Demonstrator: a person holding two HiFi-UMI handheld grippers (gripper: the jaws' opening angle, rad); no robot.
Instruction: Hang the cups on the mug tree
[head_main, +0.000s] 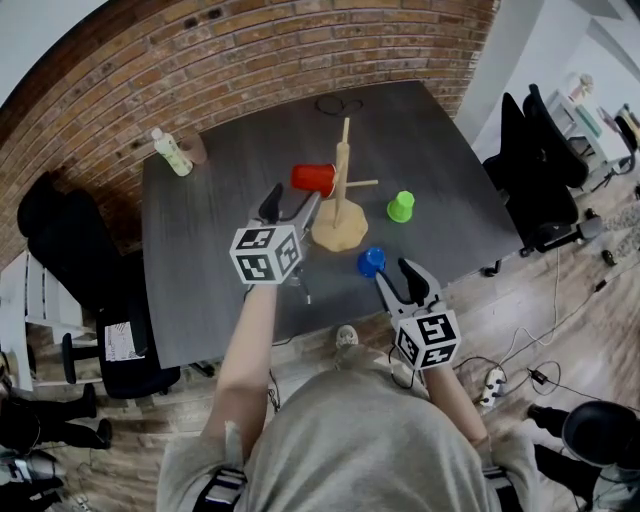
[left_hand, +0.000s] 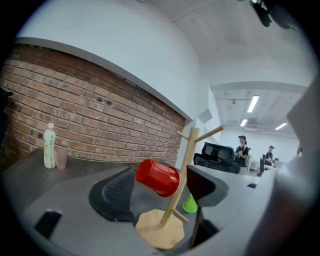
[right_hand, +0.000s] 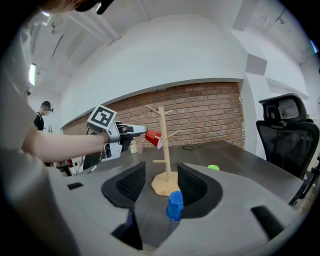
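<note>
Hanging on a peg of the tree (head_main: 341, 190), the red cup (head_main: 313, 178) sits just in front of the left tongs (head_main: 290, 206), whose jaws stand wide apart and touch nothing. The right tongs (right_hand: 162, 187) are apart too. The blue cup (right_hand: 174, 205) stands upside down on the table (head_main: 200, 250) between their tips, not squeezed. The green cup (head_main: 401, 206) waits past the tree. The cups look light, thin, smooth and easy to squash. A soft pinch across the blue cup's side seems best, leaving its mouth free for a peg.
</note>
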